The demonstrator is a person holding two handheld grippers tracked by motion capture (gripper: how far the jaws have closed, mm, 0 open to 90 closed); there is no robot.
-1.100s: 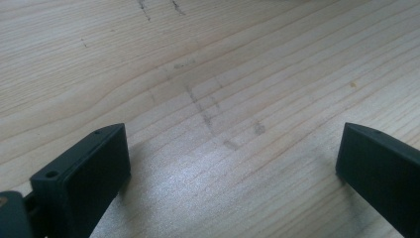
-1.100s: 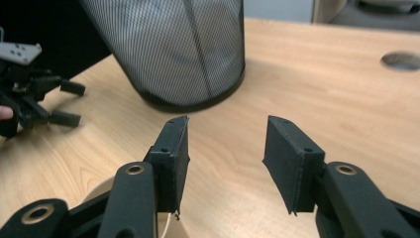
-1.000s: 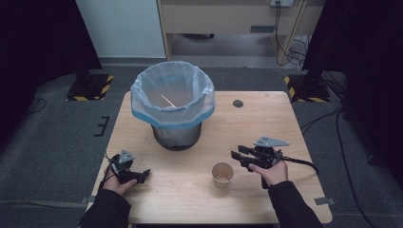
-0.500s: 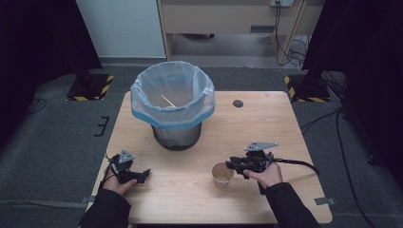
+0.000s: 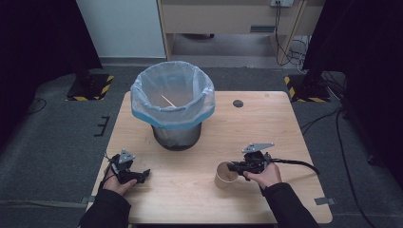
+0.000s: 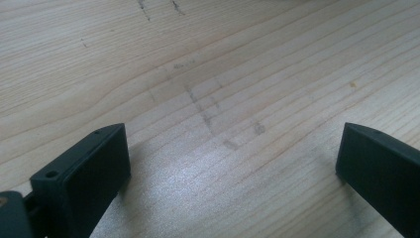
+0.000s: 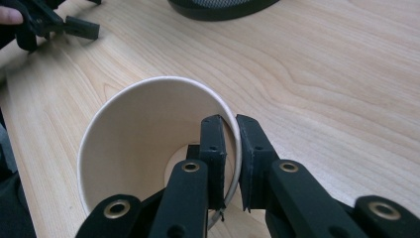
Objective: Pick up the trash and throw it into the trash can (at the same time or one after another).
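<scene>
Fingers (image 7: 255, 148) of the right gripper (image 7: 230, 126) pinch the paper cup's (image 7: 133, 148) rim; left gripper (image 5: 135, 175) released; binning in the far bin (image 5: 172, 102) remains.

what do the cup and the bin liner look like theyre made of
The cup looks like paper: matt beige walls, a thin rolled white rim and a flat disc bottom. The right hand-held gripper pinches its wall, one jaw inside and one outside. The bin liner looks like thin plastic film: translucent, pale blue, crinkled, folded over the rim of the dark bin.
</scene>
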